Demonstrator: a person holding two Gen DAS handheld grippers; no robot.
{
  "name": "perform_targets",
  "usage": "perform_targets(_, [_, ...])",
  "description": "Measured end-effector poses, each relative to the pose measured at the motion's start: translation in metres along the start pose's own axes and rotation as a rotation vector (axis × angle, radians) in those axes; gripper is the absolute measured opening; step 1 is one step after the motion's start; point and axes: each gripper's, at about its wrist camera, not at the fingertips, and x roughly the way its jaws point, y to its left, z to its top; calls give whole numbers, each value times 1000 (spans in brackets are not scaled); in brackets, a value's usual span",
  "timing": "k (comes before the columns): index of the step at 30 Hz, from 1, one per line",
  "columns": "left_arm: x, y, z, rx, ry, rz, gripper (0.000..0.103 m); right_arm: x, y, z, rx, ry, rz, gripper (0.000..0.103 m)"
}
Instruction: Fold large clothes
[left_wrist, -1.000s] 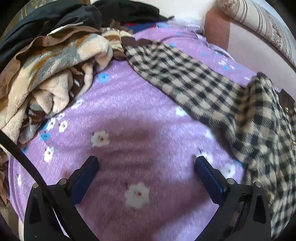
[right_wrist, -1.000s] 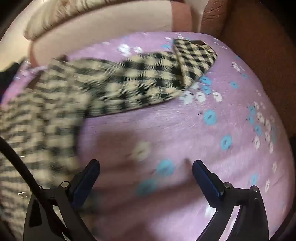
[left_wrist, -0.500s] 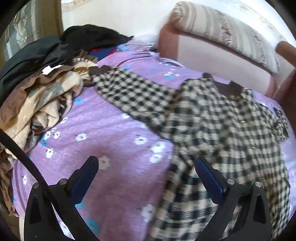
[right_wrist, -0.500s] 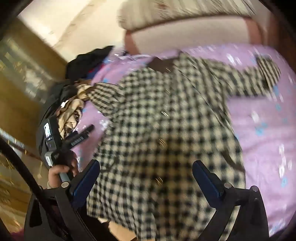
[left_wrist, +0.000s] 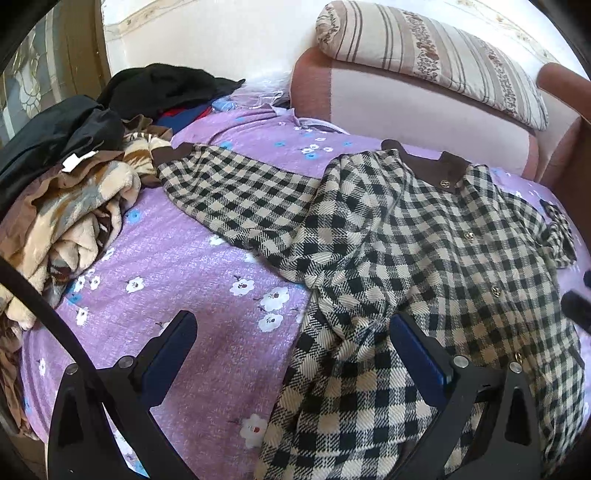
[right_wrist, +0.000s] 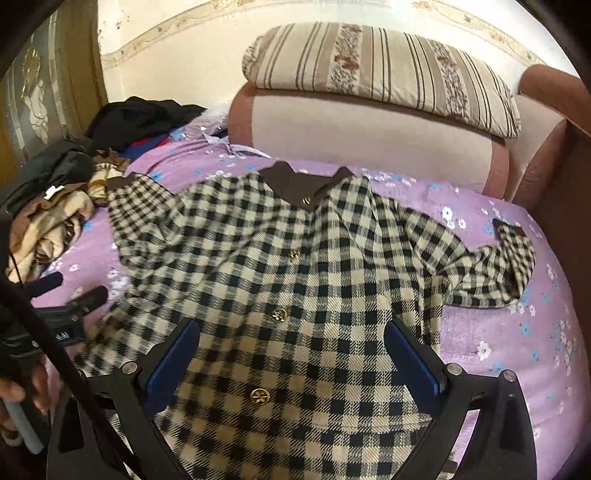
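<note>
A black-and-cream checked coat (right_wrist: 295, 280) with a brown collar (right_wrist: 299, 182) and gold buttons lies front up on the purple flowered bedspread (right_wrist: 491, 332), sleeves spread out to both sides. It also shows in the left wrist view (left_wrist: 424, 266). My left gripper (left_wrist: 291, 332) is open and empty above the coat's left edge and the bedspread (left_wrist: 184, 280). My right gripper (right_wrist: 291, 339) is open and empty above the coat's lower front. The left gripper's fingertips (right_wrist: 86, 297) show at the left of the right wrist view.
A heap of other clothes (left_wrist: 74, 192) lies at the bed's left side, dark ones (left_wrist: 162, 86) behind. A pink-brown headboard cushion (right_wrist: 369, 133) with a striped pillow (right_wrist: 384, 70) stands at the back. A brown bed frame (right_wrist: 561, 177) runs along the right.
Both grippers have pulled back and up from close over the bedspread and sleeves. The whole coat now shows, spread flat. Both stay open.
</note>
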Motion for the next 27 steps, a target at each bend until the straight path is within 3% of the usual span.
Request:
perform_targets(7, [15, -2, 2, -45, 46, -17, 103, 24, 1, -10, 42, 53, -2, 102])
perform_targets(27, [14, -6, 4, -28, 38, 19, 103, 38, -7, -15, 127, 77, 12, 102])
